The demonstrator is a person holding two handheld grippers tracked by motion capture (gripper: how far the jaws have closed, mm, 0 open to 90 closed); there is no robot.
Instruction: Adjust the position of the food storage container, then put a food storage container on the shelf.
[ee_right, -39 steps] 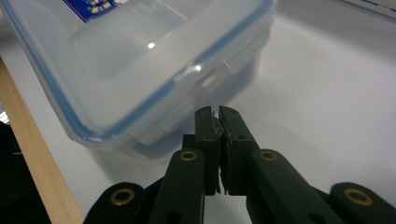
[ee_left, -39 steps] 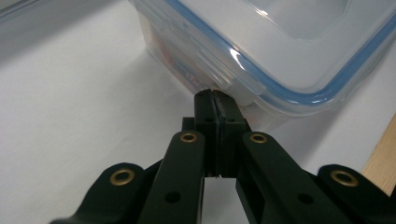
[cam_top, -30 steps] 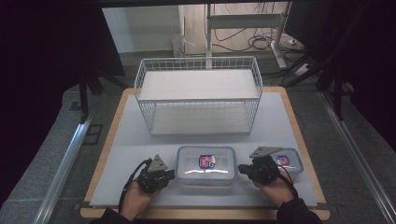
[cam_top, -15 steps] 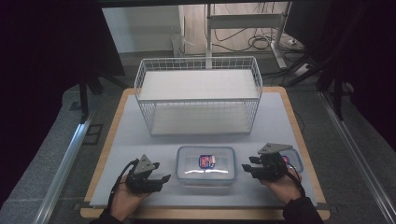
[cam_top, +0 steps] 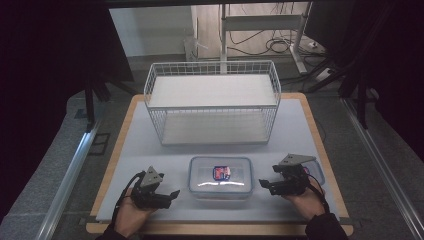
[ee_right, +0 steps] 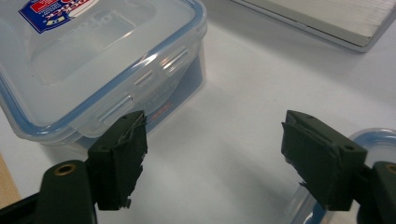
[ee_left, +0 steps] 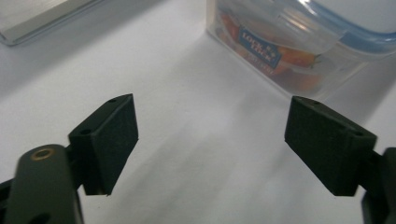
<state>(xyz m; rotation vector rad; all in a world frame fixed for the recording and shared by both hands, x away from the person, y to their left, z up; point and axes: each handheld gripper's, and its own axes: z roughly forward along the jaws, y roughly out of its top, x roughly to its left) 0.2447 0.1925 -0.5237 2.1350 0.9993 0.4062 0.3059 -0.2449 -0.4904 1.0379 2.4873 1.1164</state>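
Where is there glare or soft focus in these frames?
High view: a white reflection streaks the clear container's lid, and the surroundings fall dark. Left gripper view: the container is soft while the left tongs look sharp. Right gripper view: small highlights on the lid, mild blur.

The lidded container (cam_top: 220,177) sits at the front middle of the surface (cam_top: 150,150), with the wire basket (cam_top: 212,102) standing behind it, well apart. The left tool (cam_top: 172,194) lies just left of the container, the right tool (cam_top: 263,184) just to its right. Behind the right tool, at the surface's right edge, rests a second container (cam_top: 316,170).
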